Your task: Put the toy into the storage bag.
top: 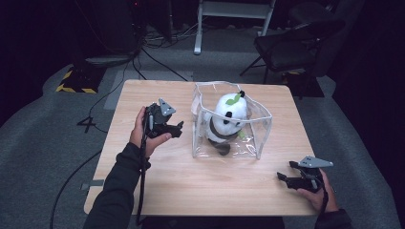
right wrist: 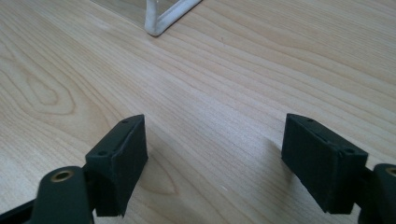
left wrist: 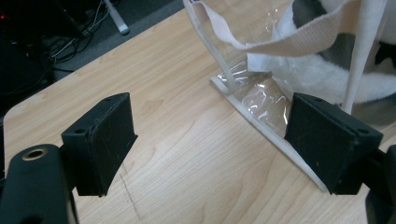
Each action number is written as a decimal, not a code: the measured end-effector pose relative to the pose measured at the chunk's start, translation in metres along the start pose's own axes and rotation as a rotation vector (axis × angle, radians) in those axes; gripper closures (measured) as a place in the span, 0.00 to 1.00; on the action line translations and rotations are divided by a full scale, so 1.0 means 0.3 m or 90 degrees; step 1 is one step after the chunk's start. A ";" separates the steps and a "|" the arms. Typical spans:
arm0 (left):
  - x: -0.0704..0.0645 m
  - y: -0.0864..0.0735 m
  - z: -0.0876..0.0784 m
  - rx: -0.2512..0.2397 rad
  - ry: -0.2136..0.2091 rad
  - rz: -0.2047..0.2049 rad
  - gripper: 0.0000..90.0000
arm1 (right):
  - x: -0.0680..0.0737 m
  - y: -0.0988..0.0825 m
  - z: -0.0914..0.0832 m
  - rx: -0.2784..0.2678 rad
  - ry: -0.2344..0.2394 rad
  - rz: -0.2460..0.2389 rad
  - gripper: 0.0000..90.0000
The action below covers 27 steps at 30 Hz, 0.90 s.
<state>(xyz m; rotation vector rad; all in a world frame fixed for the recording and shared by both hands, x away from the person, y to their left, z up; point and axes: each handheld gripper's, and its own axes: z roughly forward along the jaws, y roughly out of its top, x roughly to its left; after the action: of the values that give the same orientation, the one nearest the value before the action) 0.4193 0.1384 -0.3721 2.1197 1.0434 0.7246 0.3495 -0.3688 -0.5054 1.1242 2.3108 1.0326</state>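
Panda (top: 228, 119) (half-veiled) in clear bag (top: 260, 126)

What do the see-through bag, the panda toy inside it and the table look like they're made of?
Bag: clear glossy plastic film, likely vinyl, judging by its creases and glare, with white woven fabric edging. Panda toy: fuzzy plush fabric, with a matte nap. Table: pale wood grain, satin; solid wood or laminate, cannot tell.

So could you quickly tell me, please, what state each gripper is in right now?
Left gripper: open, fingers spread, holding nothing, beside the clear bag.
Right gripper: open, fingers spread over the bare table, holding nothing.
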 end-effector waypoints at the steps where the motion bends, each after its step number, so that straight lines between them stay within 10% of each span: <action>1: 0.000 -0.004 -0.001 0.003 0.000 0.002 0.18 | 0.000 0.000 0.000 0.000 0.000 -0.001 0.25; 27: -0.038 -0.126 -0.013 0.070 0.012 0.057 0.18 | 0.000 0.000 0.000 0.000 -0.001 0.000 0.25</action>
<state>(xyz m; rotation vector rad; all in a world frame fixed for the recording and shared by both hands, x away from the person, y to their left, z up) 0.3931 0.1477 -0.4004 2.2699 1.0251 0.7454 0.3494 -0.3688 -0.5054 1.1241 2.3100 1.0308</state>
